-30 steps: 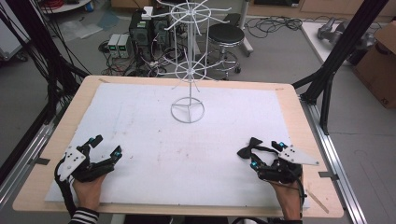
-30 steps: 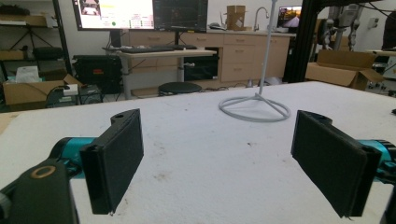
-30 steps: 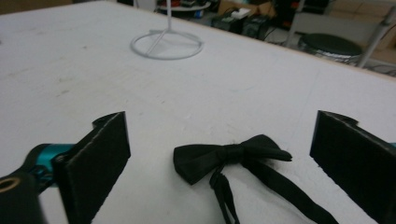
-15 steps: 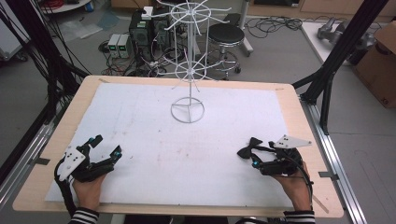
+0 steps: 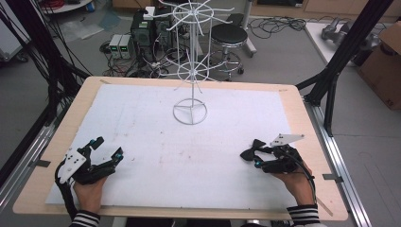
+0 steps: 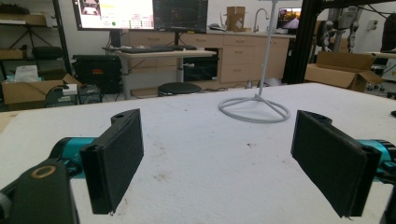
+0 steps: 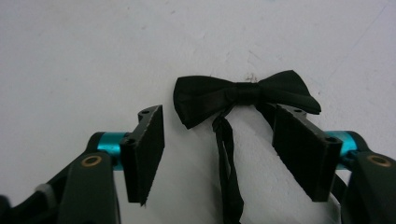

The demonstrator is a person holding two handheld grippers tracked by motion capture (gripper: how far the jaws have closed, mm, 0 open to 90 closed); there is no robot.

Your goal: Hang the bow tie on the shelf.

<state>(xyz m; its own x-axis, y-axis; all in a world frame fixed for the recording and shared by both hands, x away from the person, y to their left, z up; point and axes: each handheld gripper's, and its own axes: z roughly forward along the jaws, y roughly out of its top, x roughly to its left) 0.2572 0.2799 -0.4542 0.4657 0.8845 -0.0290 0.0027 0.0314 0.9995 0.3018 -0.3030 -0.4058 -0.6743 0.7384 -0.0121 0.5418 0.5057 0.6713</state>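
Right gripper (image 7: 217, 149) points down at the white table cover (image 7: 84, 56), its 2 jaws part way apart and just now closing in; the pads (image 7: 152, 149) press on nothing yet. Between them lies the strap (image 7: 229, 177) of a black bow tie (image 7: 243, 95), running back toward the gripper body. The bow itself lies flat just ahead of the jaw tips, its knot roughly on the gripper's centre line, 1 wing reaching past the right-hand jaw tip and partly covered by it. In the high view the same gripper (image 5: 257, 158) rests low on the cover with the bow tie (image 5: 251, 150) at its tips, a grey plate on top.

Left gripper (image 6: 217, 154) has its 2 jaws spread wide with nothing between them, held just above the cover; in the high view it (image 5: 106, 151) sits well apart from the bow tie.

Ahead of both tools, well beyond the tips, stands a white wire rack (image 5: 190, 71) on a ring base (image 6: 254, 109); nothing lies between it and the grippers. Beyond the table are a black stool (image 5: 228, 35), monitors (image 6: 140, 14) whose writing is too small to read, and cardboard boxes (image 6: 343, 74).
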